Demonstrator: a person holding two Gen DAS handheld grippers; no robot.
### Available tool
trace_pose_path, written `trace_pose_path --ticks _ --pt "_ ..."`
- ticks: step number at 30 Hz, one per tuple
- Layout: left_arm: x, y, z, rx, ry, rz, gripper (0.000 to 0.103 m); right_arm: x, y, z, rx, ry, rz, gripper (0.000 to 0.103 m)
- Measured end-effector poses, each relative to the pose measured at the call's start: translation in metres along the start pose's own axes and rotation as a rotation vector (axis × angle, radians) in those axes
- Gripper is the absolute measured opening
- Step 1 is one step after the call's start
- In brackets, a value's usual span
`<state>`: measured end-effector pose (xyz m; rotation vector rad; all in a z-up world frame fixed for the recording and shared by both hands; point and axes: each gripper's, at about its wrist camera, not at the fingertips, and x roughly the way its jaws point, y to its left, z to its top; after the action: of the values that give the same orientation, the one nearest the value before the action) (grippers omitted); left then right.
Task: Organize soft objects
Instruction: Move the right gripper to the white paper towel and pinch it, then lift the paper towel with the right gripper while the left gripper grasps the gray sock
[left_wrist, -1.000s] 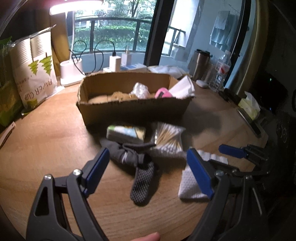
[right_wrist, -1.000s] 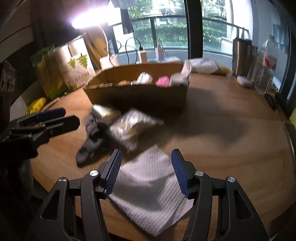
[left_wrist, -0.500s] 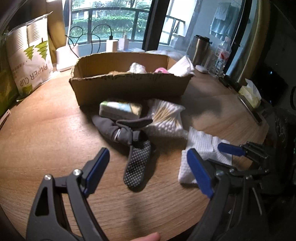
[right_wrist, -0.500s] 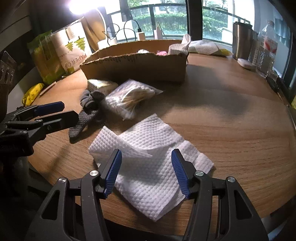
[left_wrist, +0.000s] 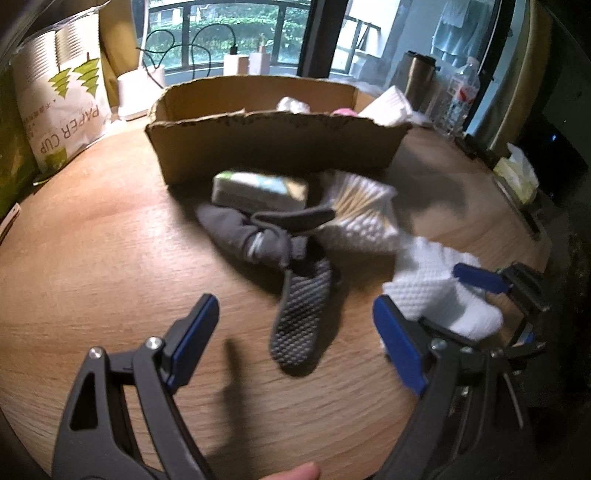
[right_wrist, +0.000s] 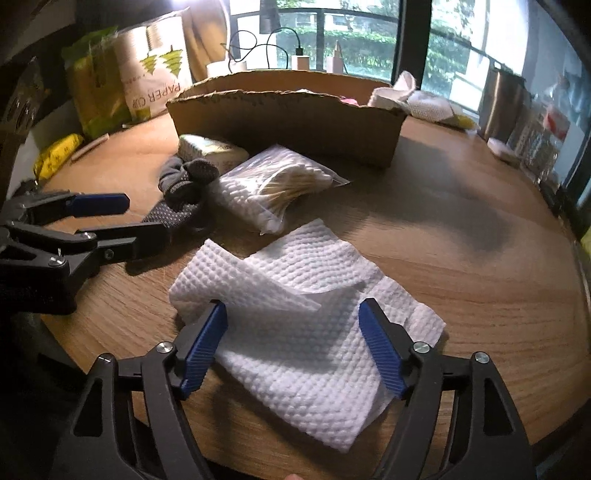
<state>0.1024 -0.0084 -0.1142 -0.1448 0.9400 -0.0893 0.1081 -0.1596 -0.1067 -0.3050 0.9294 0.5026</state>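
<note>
On the round wooden table (right_wrist: 461, 236), the right gripper (right_wrist: 291, 343), jaws opening and astride the crumpled white paper towel (right_wrist: 295, 295), looks set to pinch it for the cardboard box (right_wrist: 288, 122), while the left gripper (left_wrist: 295, 339) hangs spread over the grey sock (left_wrist: 299, 310).

Box (left_wrist: 273, 147) contents mostly hidden behind its front wall. Packet (left_wrist: 260, 188) at centre blurred, label unreadable. Bottles (right_wrist: 535, 144) at right edge smeared, cut off.

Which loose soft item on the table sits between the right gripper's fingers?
The white paper towel. The right gripper straddles it, jaws opening; the grey socks and cotton swab bag lie farther off, near the cardboard box.
</note>
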Motion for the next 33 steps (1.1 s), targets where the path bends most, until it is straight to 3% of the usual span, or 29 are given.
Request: trace_pose_path --ticks 8,12,18,22,30,33 --pt "0.01 0.01 -0.003 0.016 0.017 0.019 0.085 0.002 -0.004 0.002 -0.024 0.001 0.014 0.074" --pt "0.011 0.006 0.0 0.042 0.008 0.018 0.073 0.001 -0.008 0.004 -0.026 0.006 0.014 0.057" --pt "0.011 0.003 0.022 0.093 -0.042 0.051 0.073 0.0 -0.016 0.006 -0.015 0.006 0.009 0.036" --pt "0.019 0.007 0.036 0.106 -0.034 0.083 0.074 -0.002 -0.029 0.005 0.027 0.004 0.019 0.015" --pt "0.039 0.015 0.039 0.093 0.008 0.05 0.072 -0.004 -0.042 0.007 0.055 -0.008 0.022 0.009" --pt "0.037 0.014 0.036 0.095 0.007 0.032 0.064 -0.01 -0.045 0.012 0.06 -0.034 0.025 0.009"
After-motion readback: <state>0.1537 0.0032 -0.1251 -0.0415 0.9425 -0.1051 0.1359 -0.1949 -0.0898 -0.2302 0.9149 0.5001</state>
